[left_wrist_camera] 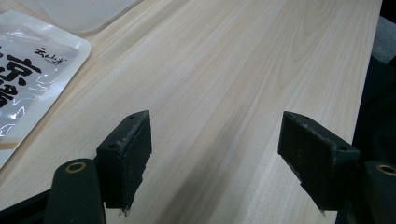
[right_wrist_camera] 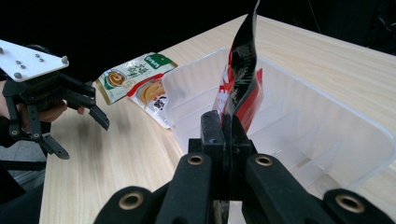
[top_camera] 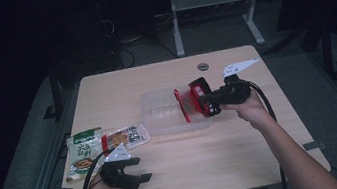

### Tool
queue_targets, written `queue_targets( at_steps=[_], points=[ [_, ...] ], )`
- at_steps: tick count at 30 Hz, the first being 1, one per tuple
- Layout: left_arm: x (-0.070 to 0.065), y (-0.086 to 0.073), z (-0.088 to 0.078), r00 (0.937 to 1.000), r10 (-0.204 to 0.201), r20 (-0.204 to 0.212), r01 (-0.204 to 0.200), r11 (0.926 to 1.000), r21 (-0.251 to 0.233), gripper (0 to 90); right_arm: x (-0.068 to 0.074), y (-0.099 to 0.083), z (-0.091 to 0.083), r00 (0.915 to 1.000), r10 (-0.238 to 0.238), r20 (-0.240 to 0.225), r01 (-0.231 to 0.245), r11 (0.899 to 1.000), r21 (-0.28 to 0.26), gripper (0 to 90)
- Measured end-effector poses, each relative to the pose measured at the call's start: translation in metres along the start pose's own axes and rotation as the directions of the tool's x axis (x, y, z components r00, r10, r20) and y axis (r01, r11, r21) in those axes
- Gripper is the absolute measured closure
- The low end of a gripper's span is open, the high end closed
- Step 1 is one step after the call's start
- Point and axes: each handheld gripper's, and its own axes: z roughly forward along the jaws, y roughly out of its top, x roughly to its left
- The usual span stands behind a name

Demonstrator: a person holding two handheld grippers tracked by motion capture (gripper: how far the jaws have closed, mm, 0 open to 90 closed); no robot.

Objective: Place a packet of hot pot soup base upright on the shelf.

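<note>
We see the right gripper (right_wrist_camera: 227,133) clamped on a red-and-black pouch (top_camera: 197,101), held edge-up over the right end of the clear bin (top_camera: 160,121). Our left gripper (top_camera: 135,170) rests near-left on the worktop (top_camera: 225,151), jaws wide, nothing between them.

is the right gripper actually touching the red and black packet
Touching. In the right gripper view the right gripper has both black jaws shut on the lower edge of the red and black foil packet, held over the clear plastic bin.
</note>
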Motion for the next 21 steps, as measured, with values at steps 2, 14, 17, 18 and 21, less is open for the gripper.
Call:
queue_targets(
  at_steps=[2,14,17,18,21],
  points=[
    [0.000,0.000,0.000,1.0000,-0.001,0.000,0.001,1.0000,-0.002,25.6,0.000,0.000,0.001,1.0000,0.000,0.001,0.000,1.000,0.002,90.0],
    [0.000,0.002,0.000,1.0000,0.004,-0.002,-0.004,1.0000,-0.002,25.6,0.003,0.000,0.007,0.9996,-0.001,0.029,0.001,1.000,0.018,90.0],
    [0.000,0.002,0.000,0.9999,0.011,-0.005,-0.011,0.9999,-0.004,25.6,0.004,0.000,0.009,0.9993,-0.004,0.036,0.003,1.000,0.020,90.0],
    [0.000,0.002,0.000,1.0000,0.006,-0.005,-0.006,1.0000,-0.004,25.6,0.003,0.000,0.010,0.9992,-0.008,0.040,0.007,1.000,0.023,90.0],
    [0.001,0.002,0.001,1.0000,0.005,-0.002,-0.005,1.0000,-0.002,25.6,0.002,-0.001,0.015,0.9984,-0.010,0.055,0.008,0.999,0.043,90.0]
  ],
)
